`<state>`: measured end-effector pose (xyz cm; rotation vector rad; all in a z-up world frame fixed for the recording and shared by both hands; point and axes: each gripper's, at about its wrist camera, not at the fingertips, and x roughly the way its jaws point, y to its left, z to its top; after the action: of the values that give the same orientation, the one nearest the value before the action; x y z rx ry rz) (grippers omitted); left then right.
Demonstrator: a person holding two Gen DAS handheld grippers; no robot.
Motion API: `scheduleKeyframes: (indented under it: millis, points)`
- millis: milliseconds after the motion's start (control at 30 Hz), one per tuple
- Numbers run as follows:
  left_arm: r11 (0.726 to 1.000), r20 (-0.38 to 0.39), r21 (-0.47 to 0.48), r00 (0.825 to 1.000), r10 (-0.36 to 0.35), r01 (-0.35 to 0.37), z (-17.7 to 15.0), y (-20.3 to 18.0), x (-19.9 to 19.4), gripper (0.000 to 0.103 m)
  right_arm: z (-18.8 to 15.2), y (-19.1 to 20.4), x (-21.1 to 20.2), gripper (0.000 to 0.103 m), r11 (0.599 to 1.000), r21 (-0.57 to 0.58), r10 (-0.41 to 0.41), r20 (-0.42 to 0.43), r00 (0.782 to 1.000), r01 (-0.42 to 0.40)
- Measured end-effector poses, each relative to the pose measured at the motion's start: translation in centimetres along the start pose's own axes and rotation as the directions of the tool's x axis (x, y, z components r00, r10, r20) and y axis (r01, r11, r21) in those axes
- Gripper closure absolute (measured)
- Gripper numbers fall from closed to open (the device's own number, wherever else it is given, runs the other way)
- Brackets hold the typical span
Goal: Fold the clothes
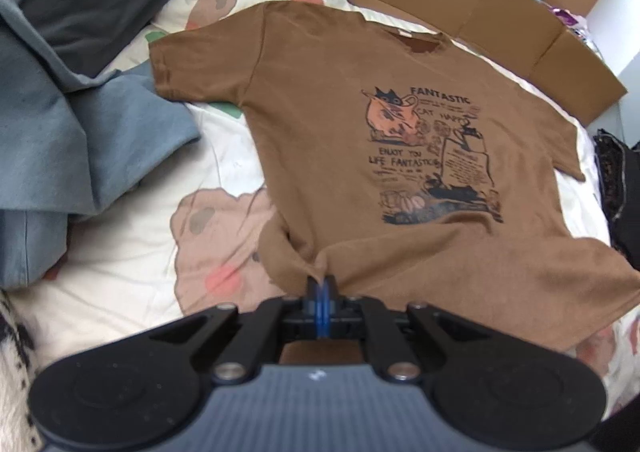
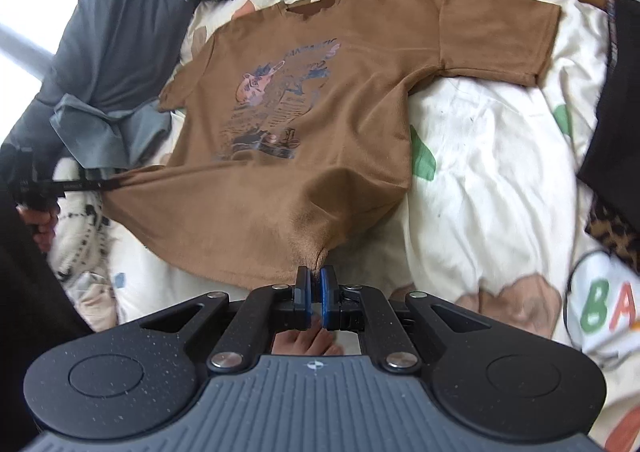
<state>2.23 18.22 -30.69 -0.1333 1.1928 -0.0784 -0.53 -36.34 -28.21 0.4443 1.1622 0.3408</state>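
Brown T-shirt, soft cotton with a cat print, is lying face up on my patterned duvet. My left gripper and right gripper are each pinching its bunched hem. Only the right view is showing my hand and the left gripper side-on.

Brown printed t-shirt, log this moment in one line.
brown printed t-shirt front up | left gripper shut on hem | right gripper shut on hem | patterned duvet
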Motion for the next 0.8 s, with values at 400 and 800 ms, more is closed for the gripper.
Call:
scheduleKeyframes:
  millis: [400,800]
  points:
    - [1.0,-0.028,0.005,0.999,-0.024,0.024,-1.4,-0.2,-2.0,0.102,-2.0,1.2,-5.2,0.101,0.994,0.092,0.048,0.035,0.998,-0.051]
    - [0.998,-0.116,-0.058,0.993,0.024,-0.031,-5.0,0.7,3.0,0.1,-6.3,-4.2,1.1,0.101,0.976,0.21,-0.045,-0.1,0.994,0.066]
